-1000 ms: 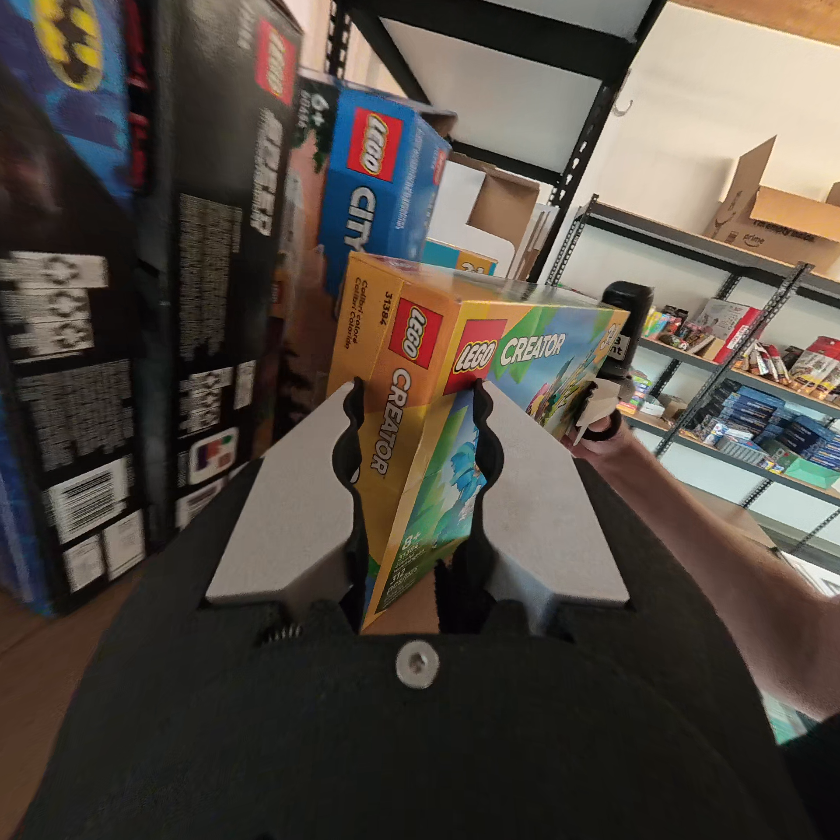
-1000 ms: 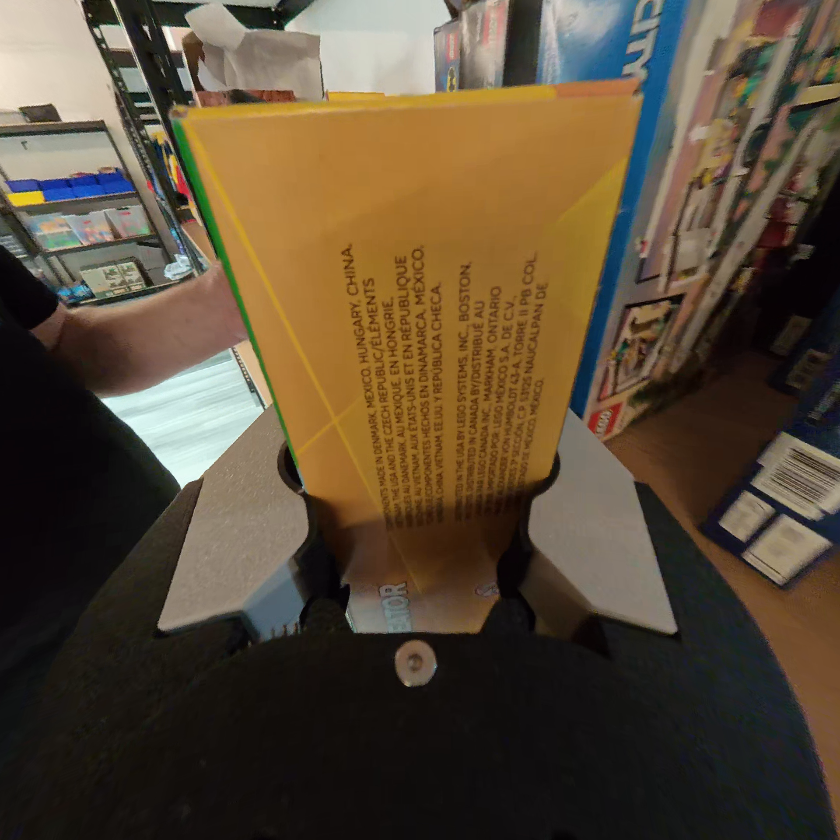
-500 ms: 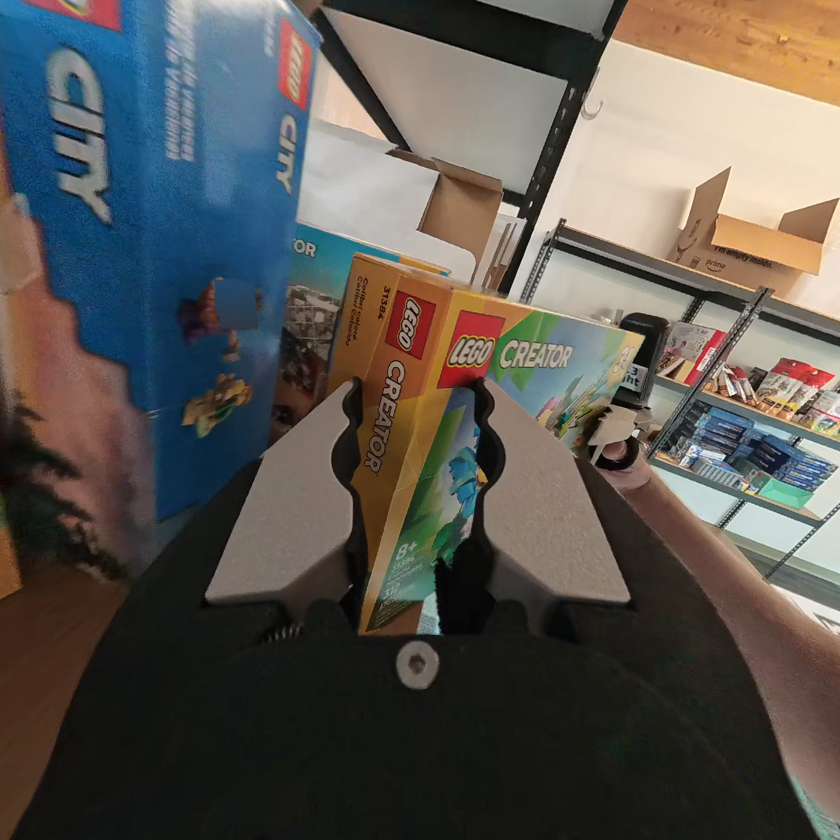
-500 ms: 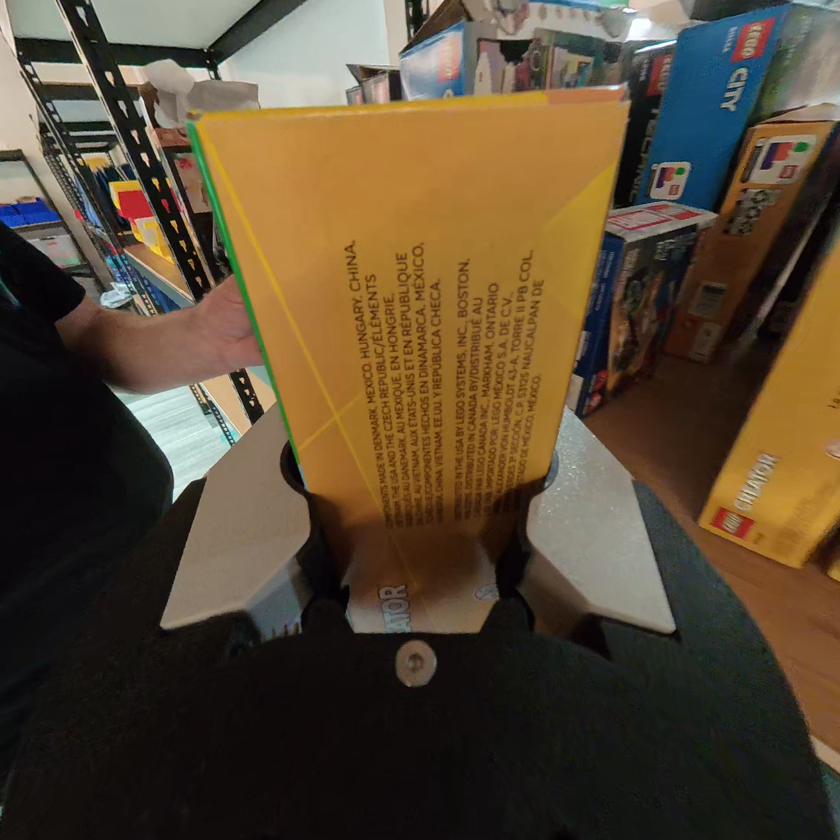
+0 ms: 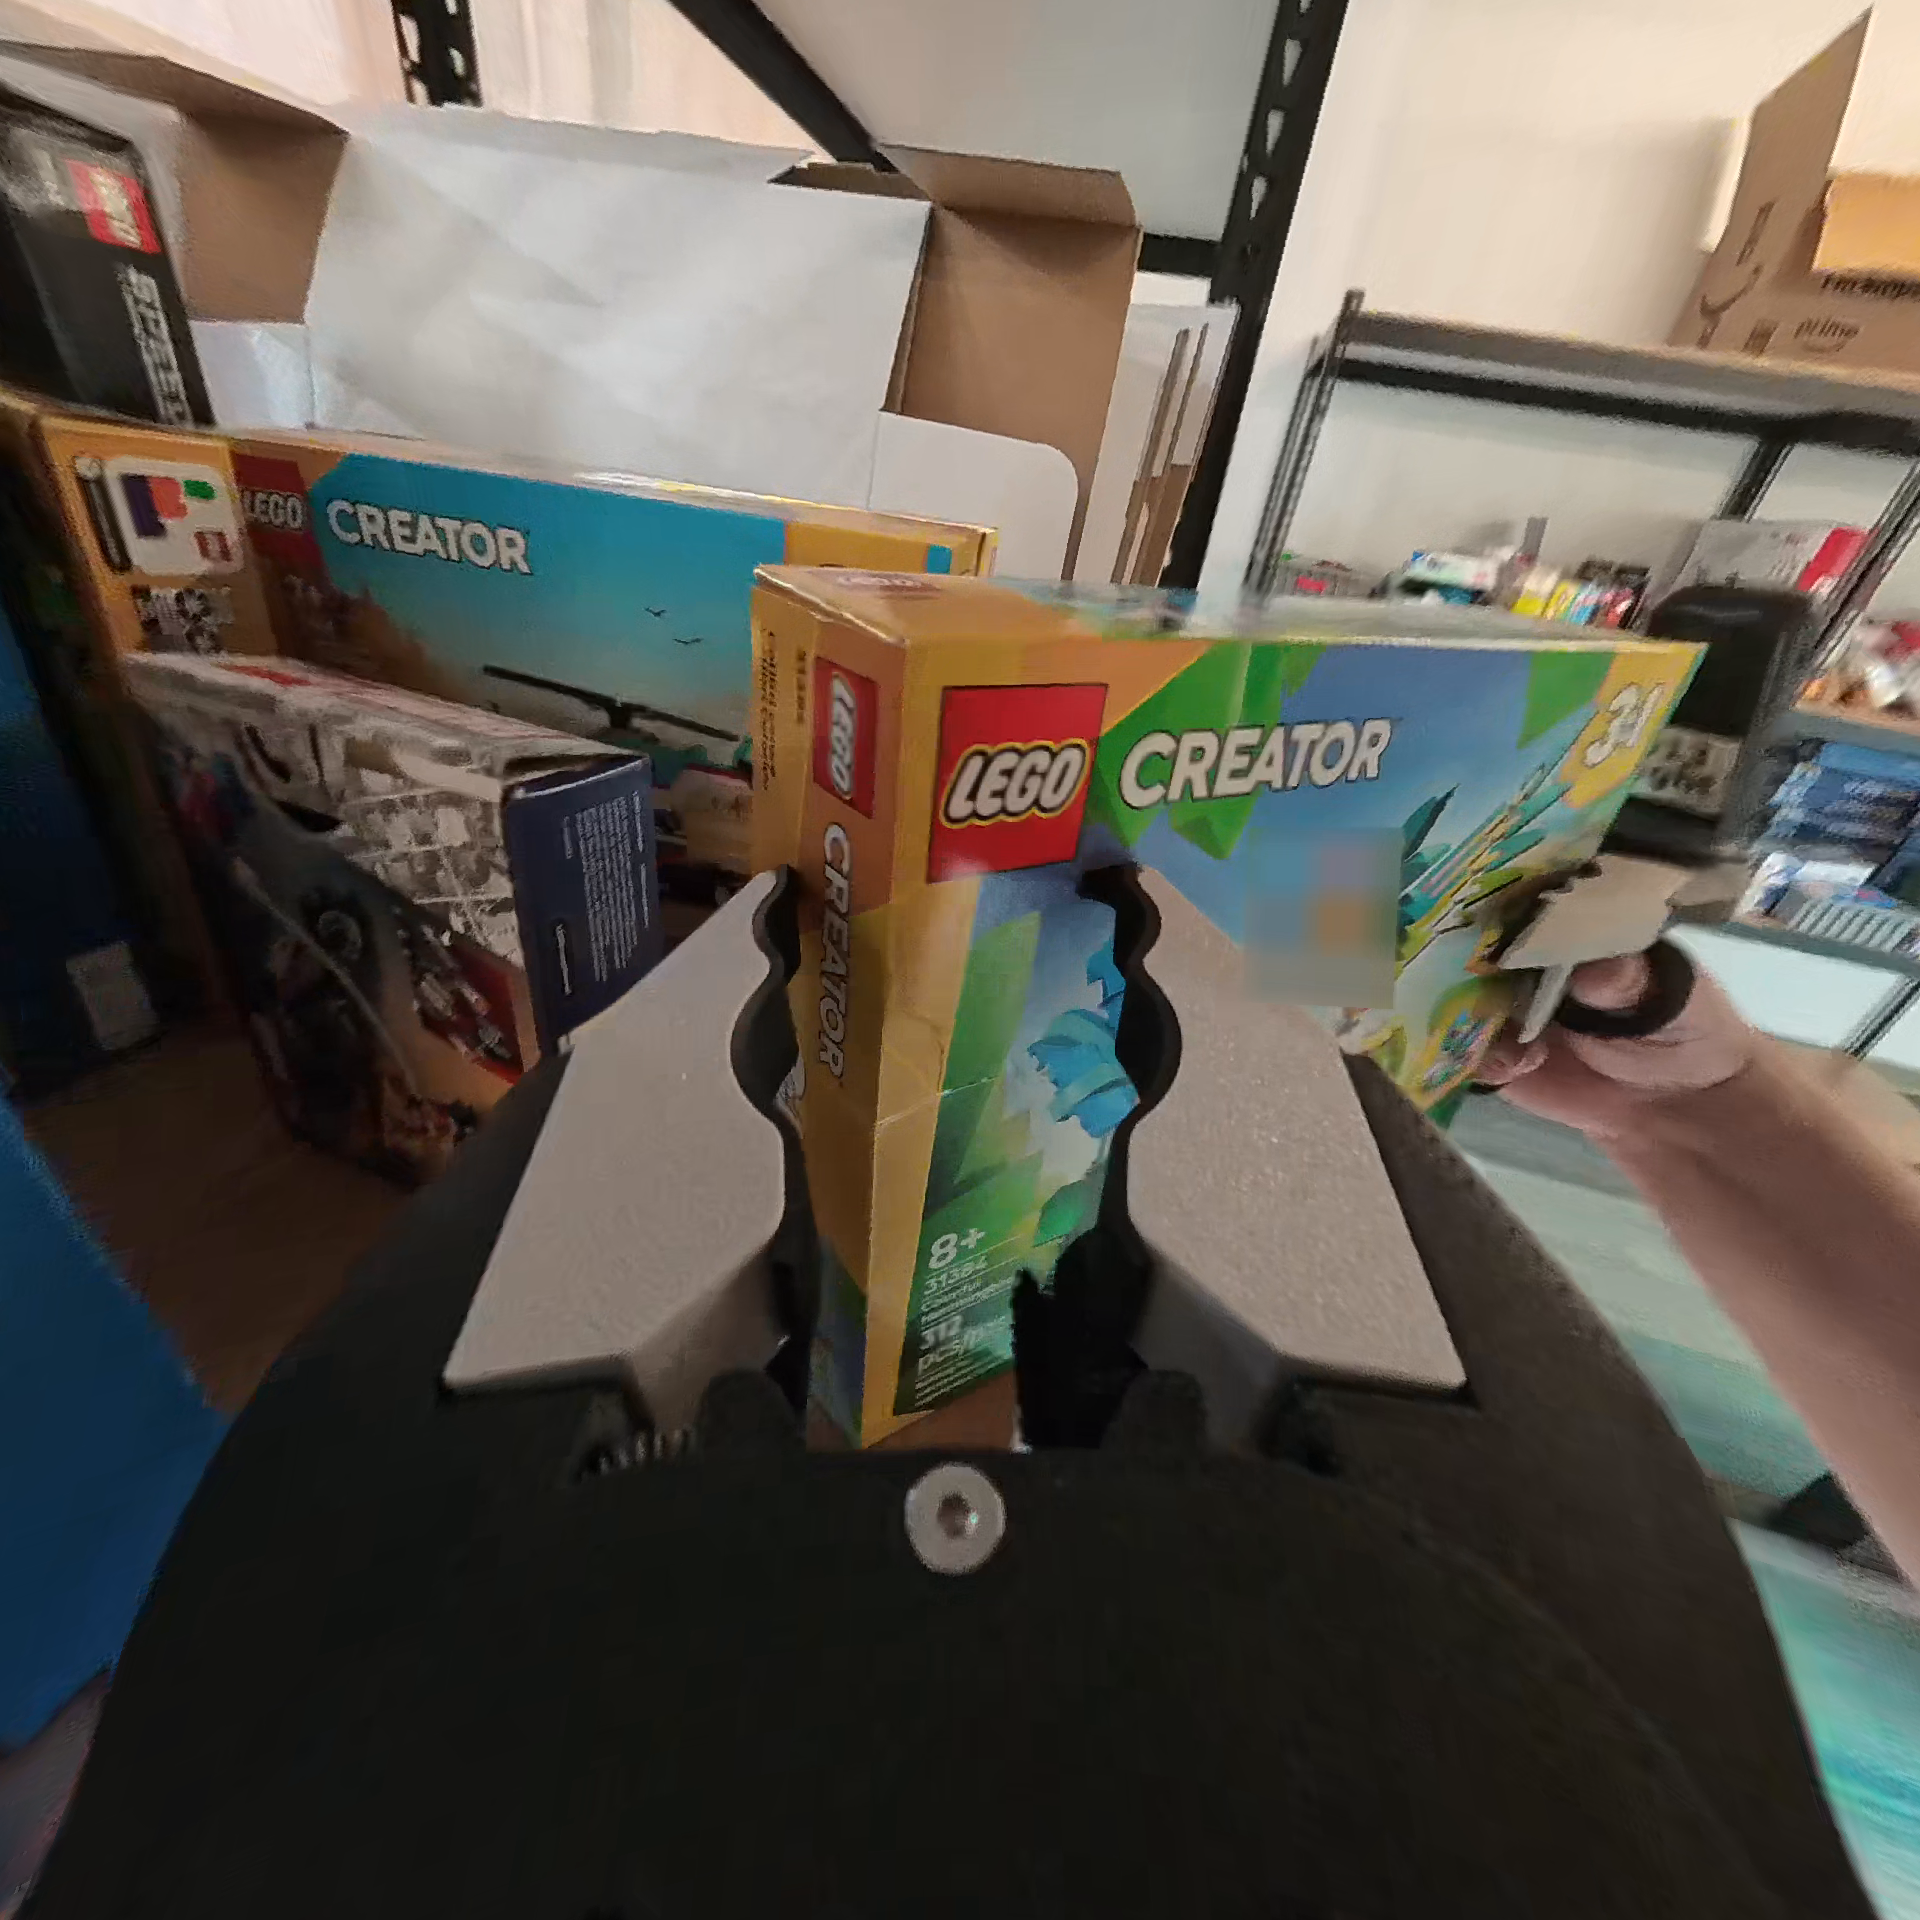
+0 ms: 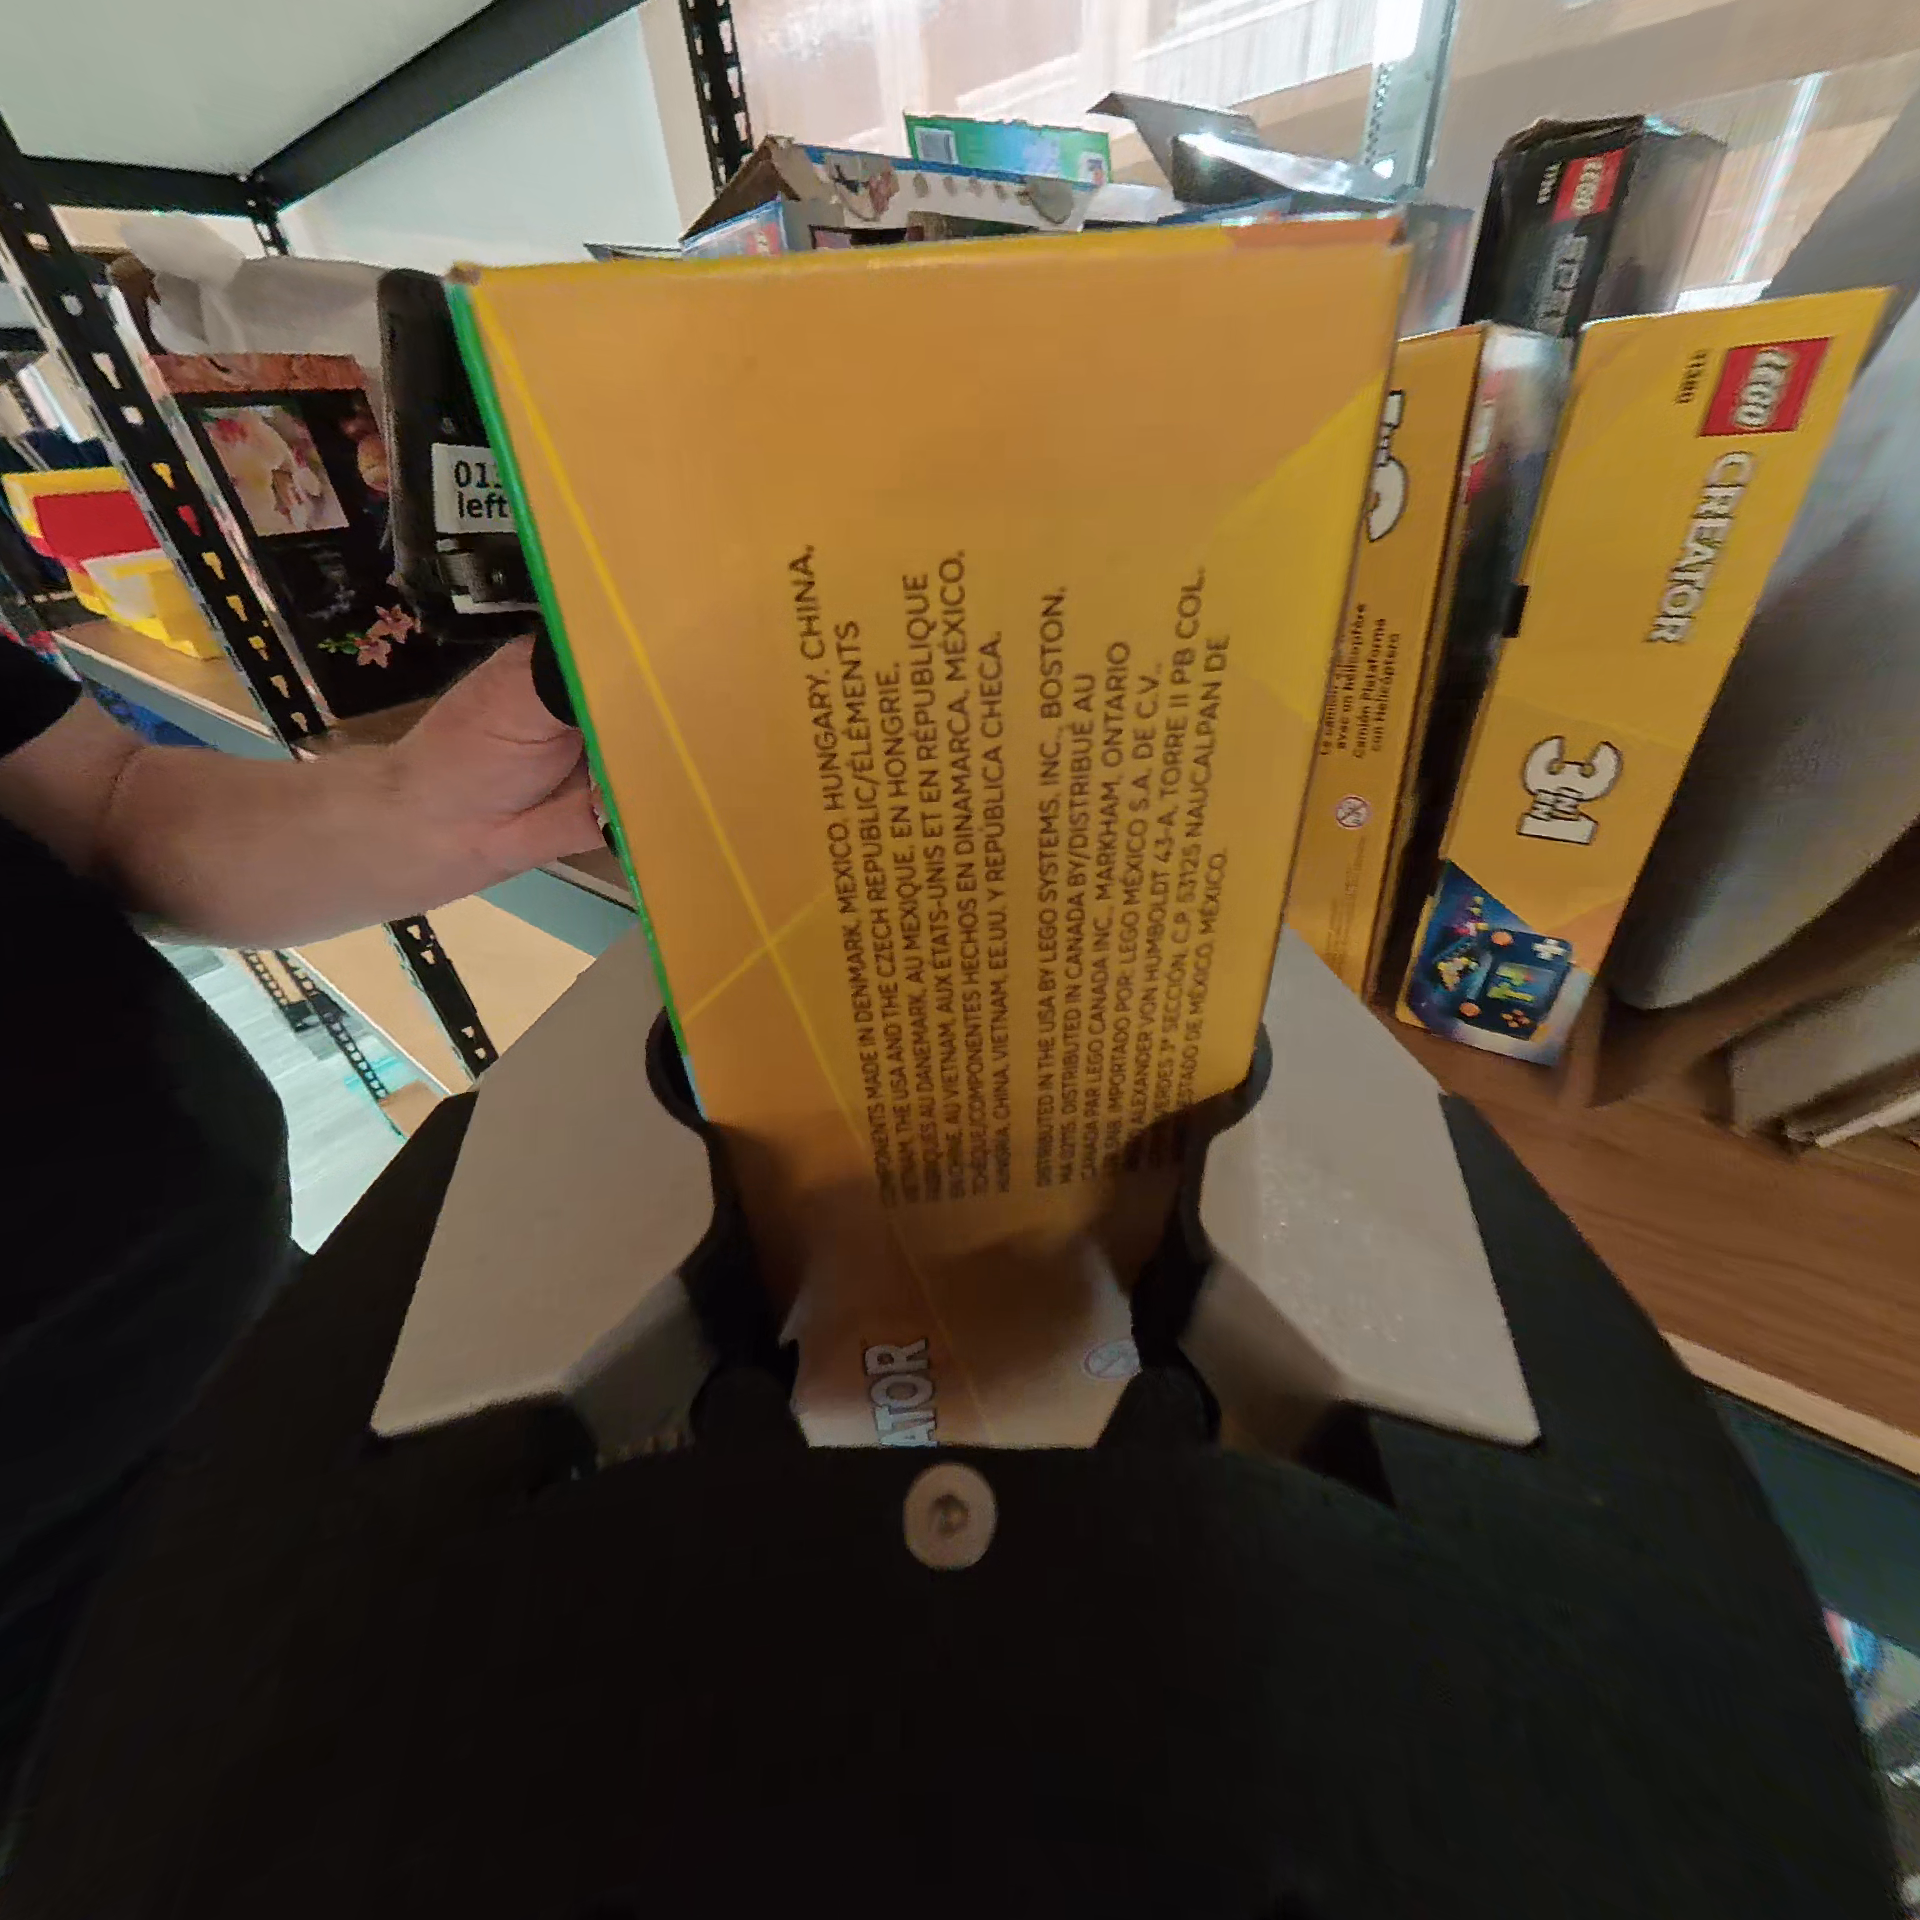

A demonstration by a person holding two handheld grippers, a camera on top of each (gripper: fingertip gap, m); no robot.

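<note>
Toy box (image 5: pixel 1039 935) sits between left gripper (image 5: pixel 961 914) fingers at its near end, both pads against its sides; right gripper (image 5: pixel 1558 935) clamps its far end, a hand (image 5: pixel 1621 1039) behind it. Left of the box, a flat carton (image 5: pixel 416 790) lies on the wooden shelf (image 5: pixel 208 1195), a wide box (image 5: pixel 540 582) upright behind it, open cardboard box (image 5: pixel 997 312) further back. In the right wrist view, upright boxes (image 6: pixel 1662 675) stand right of the held box (image 6: pixel 935 675); left gripper body (image 6: pixel 436 468) is at its far left edge, shelving rack (image 6: pixel 156 520) beyond.
</note>
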